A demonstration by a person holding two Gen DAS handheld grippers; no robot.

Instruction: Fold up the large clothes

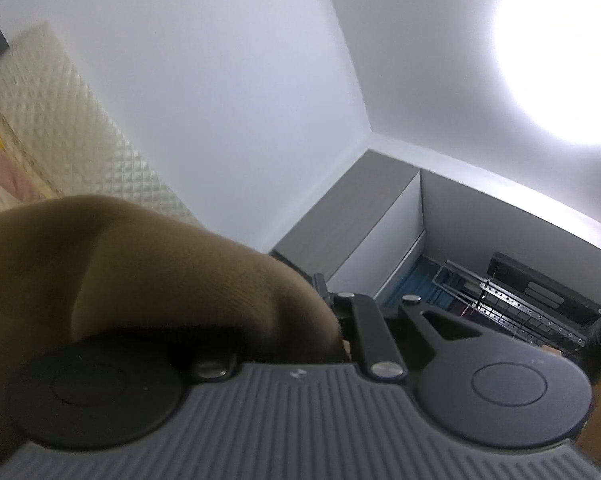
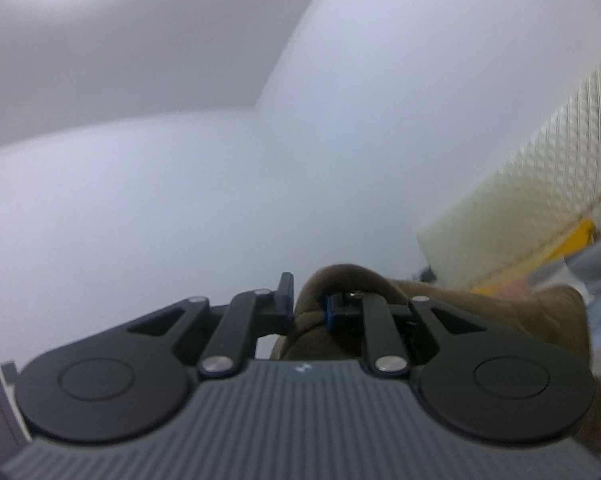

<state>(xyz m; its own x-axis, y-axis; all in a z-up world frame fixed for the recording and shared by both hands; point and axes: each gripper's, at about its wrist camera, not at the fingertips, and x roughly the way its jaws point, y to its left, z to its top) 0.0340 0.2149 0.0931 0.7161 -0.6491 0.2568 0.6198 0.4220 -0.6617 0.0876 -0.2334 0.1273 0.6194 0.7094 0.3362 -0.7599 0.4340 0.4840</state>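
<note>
Both hand-held grippers point upward, toward the white wall and ceiling. The left hand-held gripper (image 1: 332, 300) is tilted up and rolled to one side. Its jaws are nearly together and grasp a fold of the brown garment (image 1: 148, 264), which covers its left finger and drapes down to the left. The right hand-held gripper (image 2: 309, 300) also points up. Its jaws are clenched on a bunched fold of the same garment (image 2: 340, 280), which hangs to the right. A quilted headboard (image 1: 64, 128) and the bed (image 1: 0, 196) lie below.
</note>
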